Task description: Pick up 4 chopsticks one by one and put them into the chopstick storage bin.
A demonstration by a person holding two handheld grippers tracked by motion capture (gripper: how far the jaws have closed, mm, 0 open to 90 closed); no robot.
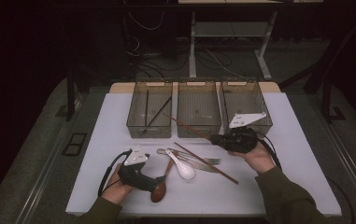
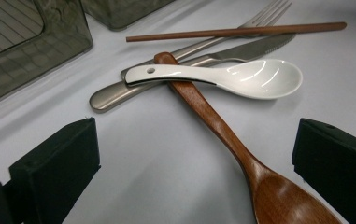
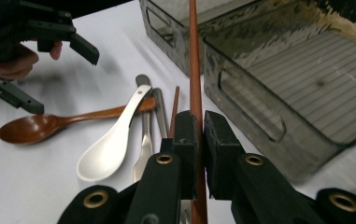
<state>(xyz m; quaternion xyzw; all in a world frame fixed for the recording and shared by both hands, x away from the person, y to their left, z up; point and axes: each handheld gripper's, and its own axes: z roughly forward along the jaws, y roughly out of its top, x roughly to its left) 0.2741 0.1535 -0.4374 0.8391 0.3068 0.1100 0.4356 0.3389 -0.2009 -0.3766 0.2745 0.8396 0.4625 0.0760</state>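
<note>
My right gripper (image 1: pixel 215 138) (image 3: pixel 198 126) is shut on a brown chopstick (image 1: pixel 189 127) (image 3: pixel 195 70). It holds the stick above the table, and the stick's far end points toward the left bin (image 1: pixel 150 109). My left gripper (image 1: pixel 159 179) (image 2: pixel 196 161) is open low over the table, its jaws on either side of the bowl end of a wooden spoon (image 1: pixel 159 189) (image 2: pixel 213 126). A white ceramic spoon (image 1: pixel 182 166) (image 2: pixel 241 77) lies across the wooden spoon's handle. A second brown chopstick (image 1: pixel 208 164) (image 2: pixel 236 31) rests on the table.
Three clear grey bins stand in a row at the back; the left one holds two dark sticks, while the middle bin (image 1: pixel 199 109) and right bin (image 1: pixel 245 100) look bare. A metal fork (image 2: pixel 259 16) and knife (image 2: pixel 241 49) lie under the white spoon.
</note>
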